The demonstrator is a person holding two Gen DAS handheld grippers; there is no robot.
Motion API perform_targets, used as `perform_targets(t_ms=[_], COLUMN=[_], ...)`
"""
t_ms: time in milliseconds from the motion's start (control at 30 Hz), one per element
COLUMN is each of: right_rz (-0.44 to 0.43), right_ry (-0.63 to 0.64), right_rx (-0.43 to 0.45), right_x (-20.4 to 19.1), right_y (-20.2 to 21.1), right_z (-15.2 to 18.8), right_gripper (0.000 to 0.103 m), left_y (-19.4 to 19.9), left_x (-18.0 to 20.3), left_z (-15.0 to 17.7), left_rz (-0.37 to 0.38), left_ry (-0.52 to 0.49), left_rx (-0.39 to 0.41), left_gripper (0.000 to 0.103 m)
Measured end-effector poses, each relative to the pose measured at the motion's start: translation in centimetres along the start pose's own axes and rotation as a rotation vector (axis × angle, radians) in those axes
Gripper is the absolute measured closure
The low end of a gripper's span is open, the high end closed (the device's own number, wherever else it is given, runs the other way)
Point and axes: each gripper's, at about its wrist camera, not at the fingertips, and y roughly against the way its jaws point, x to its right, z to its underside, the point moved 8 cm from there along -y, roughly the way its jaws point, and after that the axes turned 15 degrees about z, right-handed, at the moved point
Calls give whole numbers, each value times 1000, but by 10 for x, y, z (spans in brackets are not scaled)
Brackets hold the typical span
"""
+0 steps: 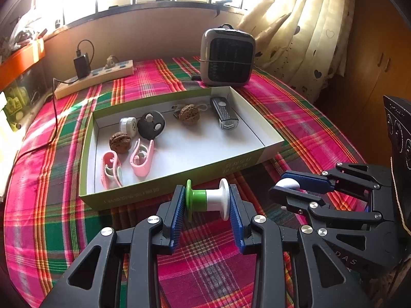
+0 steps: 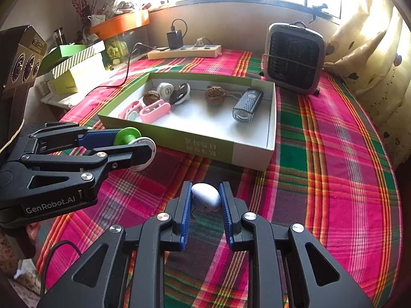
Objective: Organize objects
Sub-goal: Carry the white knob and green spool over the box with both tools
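Observation:
My left gripper is shut on a green and white spool, held just in front of the near wall of an open green box; it also shows in the right wrist view. My right gripper is shut on a small white rounded object above the plaid cloth, to the right of the left gripper. The box holds two pink clips, two walnuts, a black round case, a white cap and a grey bike light.
A grey fan heater stands behind the box at the back right. A power strip with a black charger lies at the back left, its cable trailing over the cloth. Stacked boxes sit left of the table. Curtains hang at the right.

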Motion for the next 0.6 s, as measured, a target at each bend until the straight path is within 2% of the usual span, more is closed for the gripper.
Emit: perform_targets(t_ms=[267, 600], right_rz=[6, 12], right_ry=[-11, -9], right_rx=[51, 72], right_x=[5, 9], right_y=[8, 3], right_z=[-23, -45], right_gripper=[80, 80], left_y=[8, 5], left_x=[-7, -17], left_z=[-14, -26], left_rz=[-16, -24], left_ry=[-1, 13], left_rx=[32, 47], left_gripper=[72, 72])
